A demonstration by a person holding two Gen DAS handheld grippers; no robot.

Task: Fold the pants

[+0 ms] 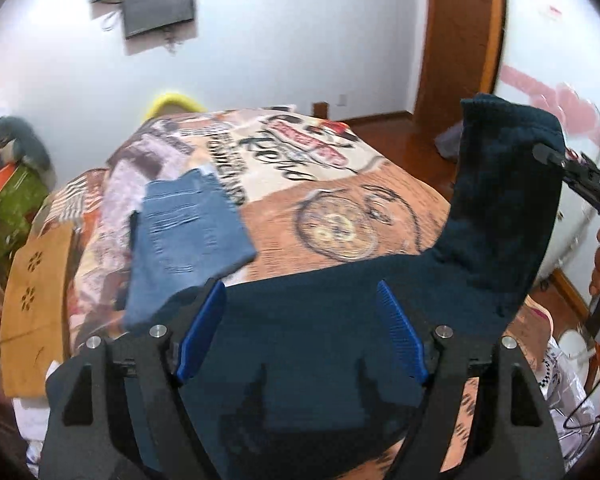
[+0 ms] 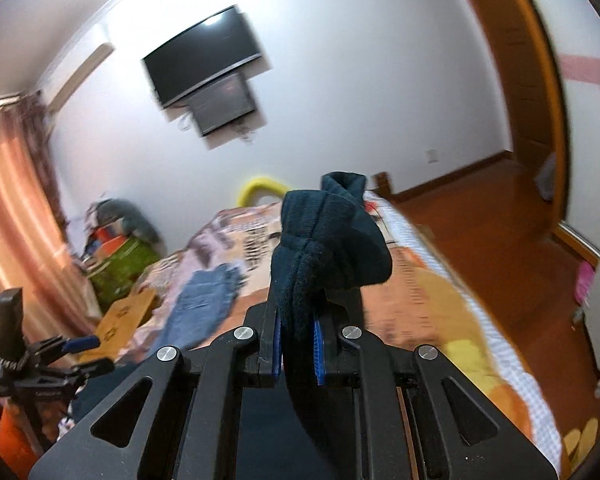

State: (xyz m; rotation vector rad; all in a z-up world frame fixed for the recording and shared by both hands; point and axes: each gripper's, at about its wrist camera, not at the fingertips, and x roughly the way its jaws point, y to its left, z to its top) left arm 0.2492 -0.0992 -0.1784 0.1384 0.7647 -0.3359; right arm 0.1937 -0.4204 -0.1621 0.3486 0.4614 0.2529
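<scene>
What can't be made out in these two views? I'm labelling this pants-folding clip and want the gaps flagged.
- Dark blue pants: left wrist view, lower part hidden behind the open left tongs and cut by the bottom edge.
- Right tongs: right wrist view, the pinched cloth covers what the pads grip.
- Folded jeans: motion blur hides detail.
- Bedspread print: lettering too blurred to read.

Ahead of the left tool (image 1: 300, 328), the bed's patterned cover (image 1: 380, 208) lies bare between the folded blue jeans (image 1: 188, 232) at left and the lifted dark navy pants (image 1: 500, 208) at right. The pants hang as a curtain across the right side, clamped in the right tool (image 2: 296, 350). A wooden board (image 1: 32, 304) edges the bed's left side.
</scene>
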